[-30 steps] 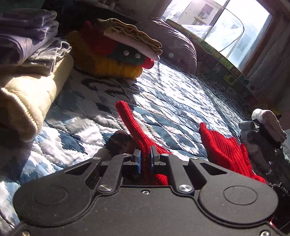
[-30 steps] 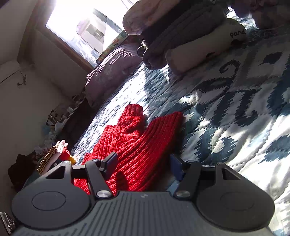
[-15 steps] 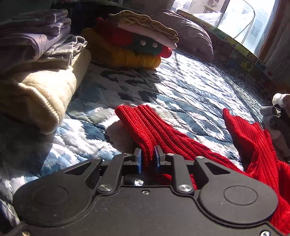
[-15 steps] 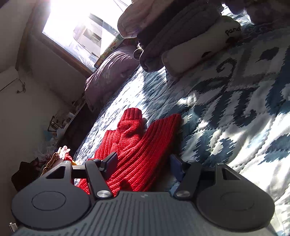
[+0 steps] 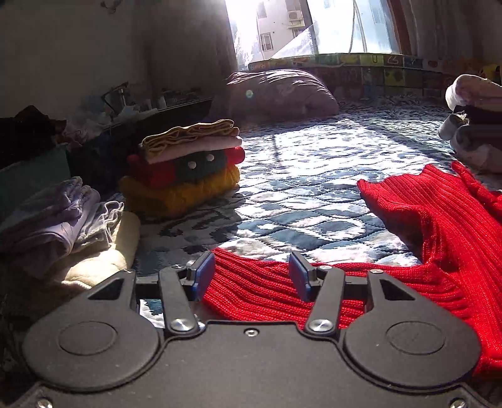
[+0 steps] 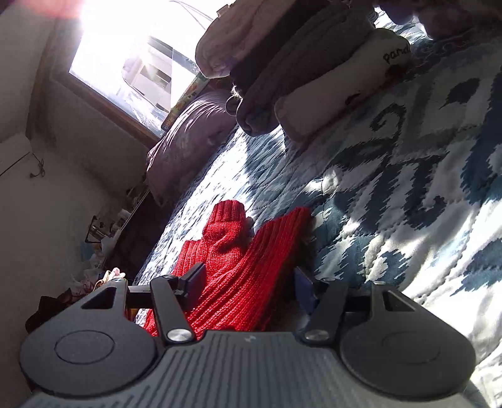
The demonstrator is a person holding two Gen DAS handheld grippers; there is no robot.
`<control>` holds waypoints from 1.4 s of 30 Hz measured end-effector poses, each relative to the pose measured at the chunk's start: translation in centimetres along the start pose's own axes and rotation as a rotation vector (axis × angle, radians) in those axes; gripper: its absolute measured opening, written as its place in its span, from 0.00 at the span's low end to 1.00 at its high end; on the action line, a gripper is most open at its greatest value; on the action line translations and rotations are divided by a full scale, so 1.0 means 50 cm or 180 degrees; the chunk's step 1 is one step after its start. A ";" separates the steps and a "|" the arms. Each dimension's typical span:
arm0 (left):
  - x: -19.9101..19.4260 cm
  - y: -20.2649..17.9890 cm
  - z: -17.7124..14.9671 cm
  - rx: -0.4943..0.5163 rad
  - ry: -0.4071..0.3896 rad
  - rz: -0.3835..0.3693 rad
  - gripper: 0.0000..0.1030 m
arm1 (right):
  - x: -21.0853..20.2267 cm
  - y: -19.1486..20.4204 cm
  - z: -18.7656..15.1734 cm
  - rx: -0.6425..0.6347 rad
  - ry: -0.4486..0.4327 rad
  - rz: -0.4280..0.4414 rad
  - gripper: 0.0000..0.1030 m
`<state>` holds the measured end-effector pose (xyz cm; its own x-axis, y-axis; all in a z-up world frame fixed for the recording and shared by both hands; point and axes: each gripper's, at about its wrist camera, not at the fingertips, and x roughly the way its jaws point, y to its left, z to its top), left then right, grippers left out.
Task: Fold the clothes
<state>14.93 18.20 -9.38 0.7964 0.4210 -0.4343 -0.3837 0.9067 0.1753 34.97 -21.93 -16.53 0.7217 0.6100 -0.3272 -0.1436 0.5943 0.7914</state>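
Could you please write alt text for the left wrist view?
The open left gripper hovers over the near edge of a red sweater spread on a blue and white quilt. Folded clothes are stacked at left, and a pillow lies under a sunlit window.

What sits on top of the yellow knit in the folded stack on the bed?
On the yellow knit lie a red and dark green garment with two white buttons, a pale pink one, then a mustard one. Anything deeper inside the stack is covered.
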 end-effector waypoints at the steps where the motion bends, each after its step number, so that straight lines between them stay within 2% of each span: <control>1: 0.004 -0.009 0.000 -0.0020 0.0022 -0.0050 0.51 | 0.000 -0.004 0.002 0.0041 -0.0008 0.0008 0.55; 5: 0.013 -0.035 0.006 -0.0080 0.0054 -0.0208 0.50 | 0.002 -0.017 0.008 0.0184 -0.0041 0.0018 0.49; 11: 0.026 -0.075 0.012 -0.0022 0.0079 -0.0386 0.51 | 0.017 -0.017 0.012 0.0146 0.0000 -0.0039 0.39; 15: 0.031 -0.083 0.017 -0.0061 0.0087 -0.0473 0.62 | 0.025 -0.015 0.012 0.0113 0.0048 -0.0032 0.27; 17: 0.033 -0.083 0.017 -0.0094 0.0083 -0.0507 0.64 | 0.020 -0.012 0.012 0.0099 0.0019 0.0008 0.20; 18: 0.035 -0.084 0.018 -0.0113 0.0086 -0.0522 0.64 | 0.018 -0.011 0.013 0.0086 0.0003 0.0030 0.12; 19: 0.037 -0.084 0.018 -0.0132 0.0089 -0.0536 0.64 | 0.013 -0.007 0.014 0.0056 -0.0029 0.0057 0.10; 26: 0.046 -0.075 0.024 -0.0430 0.0162 -0.0681 0.65 | -0.046 0.014 0.030 -0.0167 -0.0321 0.0096 0.09; 31: 0.041 -0.076 0.027 -0.0476 0.0126 -0.0740 0.65 | -0.100 0.018 0.040 -0.0276 -0.0496 0.0045 0.09; 42: 0.037 -0.067 0.033 -0.0575 0.0112 -0.0814 0.65 | -0.223 -0.029 0.060 -0.0364 -0.0857 -0.0243 0.09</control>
<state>18.46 15.99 -9.31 0.8623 0.1759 -0.4749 -0.2524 0.9623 -0.1019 29.16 -31.17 -12.47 0.8848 0.4093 -0.2227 -0.1463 0.6976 0.7014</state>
